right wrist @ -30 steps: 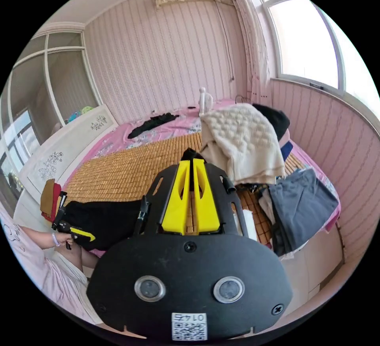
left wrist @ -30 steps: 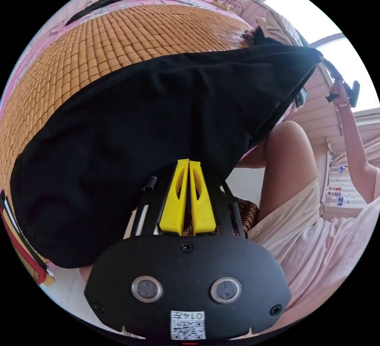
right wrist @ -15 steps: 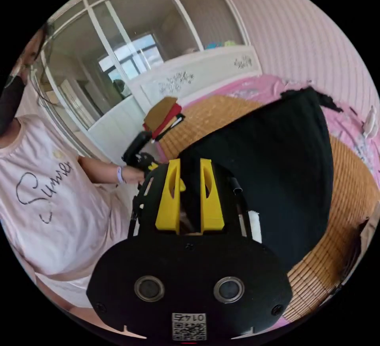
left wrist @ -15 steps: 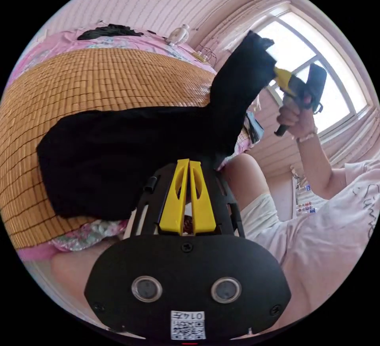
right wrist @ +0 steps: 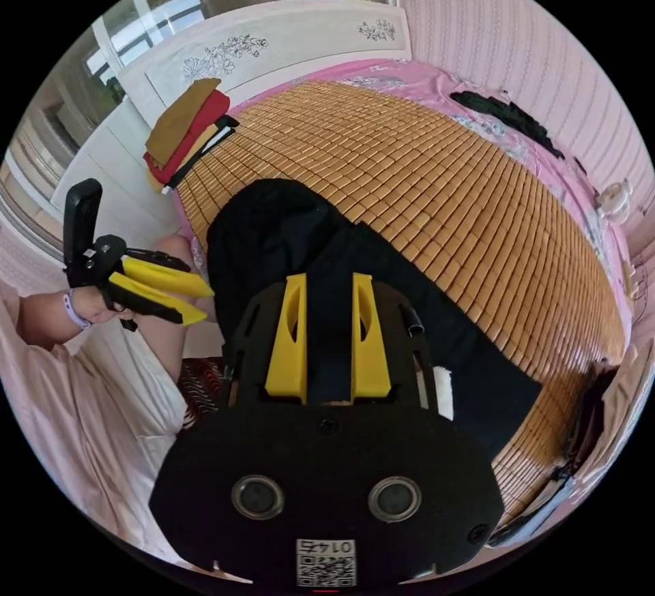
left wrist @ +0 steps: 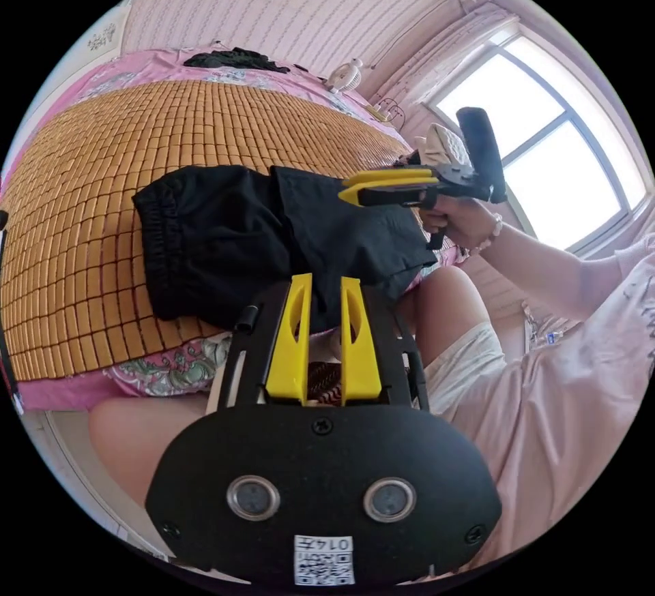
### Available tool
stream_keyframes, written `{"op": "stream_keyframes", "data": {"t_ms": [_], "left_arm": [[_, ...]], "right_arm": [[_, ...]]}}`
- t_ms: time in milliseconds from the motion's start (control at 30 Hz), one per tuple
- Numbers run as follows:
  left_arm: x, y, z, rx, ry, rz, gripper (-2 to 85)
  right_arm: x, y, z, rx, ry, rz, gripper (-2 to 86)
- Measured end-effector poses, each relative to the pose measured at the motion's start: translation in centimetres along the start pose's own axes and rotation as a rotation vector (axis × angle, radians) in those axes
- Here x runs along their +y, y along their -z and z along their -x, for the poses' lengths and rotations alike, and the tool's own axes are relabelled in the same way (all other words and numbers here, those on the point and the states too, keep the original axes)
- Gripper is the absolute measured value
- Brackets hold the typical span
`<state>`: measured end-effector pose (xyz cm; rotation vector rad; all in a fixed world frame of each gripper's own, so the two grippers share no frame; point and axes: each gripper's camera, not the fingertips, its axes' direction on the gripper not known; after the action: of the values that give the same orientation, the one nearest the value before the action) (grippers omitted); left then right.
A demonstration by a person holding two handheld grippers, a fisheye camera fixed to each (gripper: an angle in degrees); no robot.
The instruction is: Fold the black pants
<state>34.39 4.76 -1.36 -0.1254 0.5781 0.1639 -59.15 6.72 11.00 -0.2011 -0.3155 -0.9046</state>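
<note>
Black pants [left wrist: 273,234] folded on the bamboo mat [left wrist: 170,125], both grippers free of the cloth.

The left gripper [left wrist: 322,282] has its jaws parted by a moderate gap and grips nothing; the right gripper [right wrist: 329,279] likewise stands apart and empty above the fabric. The pants lie near the mat's front edge, beside the person's knee [left wrist: 443,296]. Bare mat extends beyond them toward the headboard [right wrist: 273,43]; stacked clothes [right wrist: 184,132] occupy one corner.
</note>
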Motion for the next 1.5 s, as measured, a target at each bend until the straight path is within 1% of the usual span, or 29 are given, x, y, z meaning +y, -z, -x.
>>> {"op": "stream_keyframes", "data": {"t_ms": [67, 133, 167, 200, 233, 267, 333, 500, 633, 700, 767, 800, 900, 967, 1067, 1267, 1333, 1433, 1500], "left_arm": [[-0.9, -1.6, -0.2, -0.034, -0.017, 0.029, 6.8], [-1.5, -2.9, -0.2, -0.067, -0.025, 0.055, 7.5], [-1.8, -3.6, -0.2, -0.085, -0.028, 0.072, 7.9], [-1.9, -4.3, -0.1, -0.099, -0.033, 0.089, 8.3], [-1.9, -4.5, -0.1, -0.106, -0.033, 0.101, 8.5], [-2.0, -4.9, 0.0, -0.114, -0.028, 0.117, 8.8], [-1.9, -4.6, 0.1, -0.114, -0.027, 0.111, 9.2], [-1.4, -2.7, 0.1, -0.087, -0.033, 0.033, 10.0], [-1.7, -2.9, 0.5, -0.109, -0.021, 0.022, 10.1], [-1.7, -4.3, 1.4, -0.112, 0.011, 0.077, 10.1], [-1.8, -4.9, 1.9, -0.109, 0.018, 0.107, 9.9], [-1.7, -5.1, 2.1, -0.104, 0.024, 0.107, 9.8], [-1.5, -5.3, 2.5, -0.094, 0.029, 0.113, 9.3], [-1.4, -5.4, 2.7, -0.094, 0.023, 0.116, 8.9], [-1.1, -5.3, 2.6, -0.102, 0.002, 0.112, 8.1], [-0.7, -5.3, 1.8, -0.125, -0.065, 0.120, 5.8], [-0.5, -5.4, 1.3, -0.138, -0.097, 0.133, 4.8], [-0.1, -4.9, 0.1, -0.130, -0.164, 0.127, 3.2], [0.6, -2.8, -0.9, -0.118, -0.174, 0.074, 2.9]], "right_arm": [[-4.0, -3.0, 0.7, 0.069, 0.109, 0.035, 10.5], [-6.4, -6.1, 0.8, 0.115, 0.139, 0.105, 10.1], [-7.4, -8.2, 0.7, 0.111, 0.166, 0.189, 8.9], [-7.8, -9.2, 0.7, 0.095, 0.180, 0.234, 8.2], [-8.6, -10.3, 0.4, 0.049, 0.189, 0.299, 4.0], [-9.2, -10.1, 0.2, 0.021, 0.183, 0.304, 1.3], [-9.8, -8.4, -0.3, -0.007, 0.182, 0.236, 0.1], [-12.2, -5.4, -1.4, -0.007, 0.207, 0.176, -0.4], [-14.9, -8.5, -2.6, -0.016, 0.187, 0.190, 2.0], [-15.9, -11.0, -3.3, -0.045, 0.162, 0.235, 5.5], [-17.0, -13.5, -4.1, -0.125, 0.120, 0.257, 11.4], [-17.2, -14.1, -4.3, -0.152, 0.114, 0.274, 12.6], [-18.1, -16.0, -4.4, -0.243, 0.149, 0.374, 11.2], [-18.5, -15.3, -4.5, -0.278, 0.197, 0.391, 7.7], [-18.1, -12.7, -4.7, -0.293, 0.253, 0.337, 4.2], [-15.3, -4.7, -4.2, -0.288, 0.308, 0.186, 2.4], [-14.2, -2.9, -3.8, -0.279, 0.308, 0.163, 2.0], [-12.5, -0.2, -2.9, -0.218, 0.330, 0.129, 1.6], [-11.9, 1.7, -2.6, -0.168, 0.342, 0.106, 1.4]]}}
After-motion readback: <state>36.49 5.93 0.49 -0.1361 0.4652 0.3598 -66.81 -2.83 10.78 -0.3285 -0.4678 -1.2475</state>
